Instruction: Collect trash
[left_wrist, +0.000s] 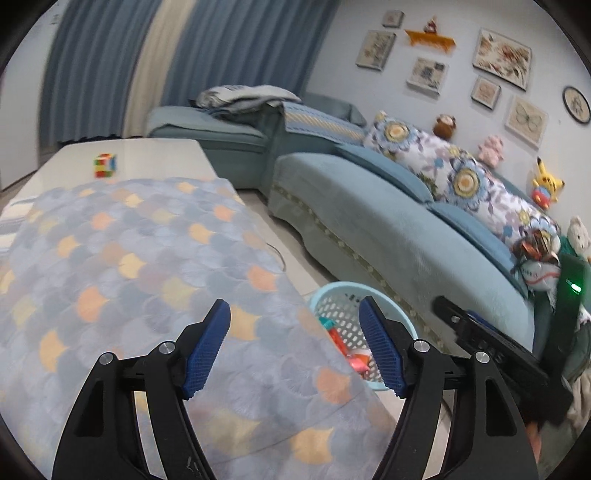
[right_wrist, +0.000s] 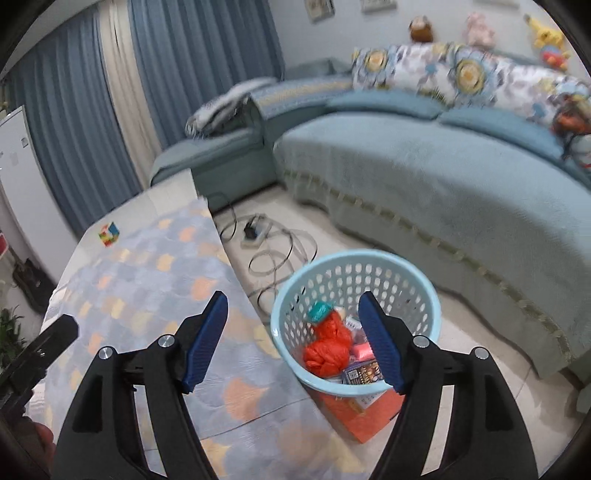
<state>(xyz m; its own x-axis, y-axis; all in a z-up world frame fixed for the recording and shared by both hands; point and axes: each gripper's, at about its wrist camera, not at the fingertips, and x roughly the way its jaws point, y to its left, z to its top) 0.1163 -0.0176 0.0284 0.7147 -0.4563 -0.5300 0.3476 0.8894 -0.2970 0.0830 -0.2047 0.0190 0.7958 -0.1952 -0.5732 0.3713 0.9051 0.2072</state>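
Note:
A light blue perforated basket (right_wrist: 424, 295) stands on the floor between the table and the sofa. It holds trash: an orange plastic bag (right_wrist: 327, 349), a teal wrapper (right_wrist: 318, 309), a pink piece (right_wrist: 361, 350) and a printed packet (right_wrist: 360, 374). The basket also shows in the left wrist view (left_wrist: 341, 295). My right gripper (right_wrist: 293, 314) is open and empty, above the basket's near rim and the table edge. My left gripper (left_wrist: 295, 314) is open and empty over the table's right edge. The right gripper's body (left_wrist: 491, 343) shows at the right of the left wrist view.
The table carries a fish-scale patterned cloth (left_wrist: 147, 258) and a colour cube (left_wrist: 105, 165). A blue sofa (right_wrist: 443, 177) with floral cushions and plush toys lies to the right. Cables and a power strip (right_wrist: 258, 232) lie on the floor. An orange box (right_wrist: 364, 417) sits under the basket.

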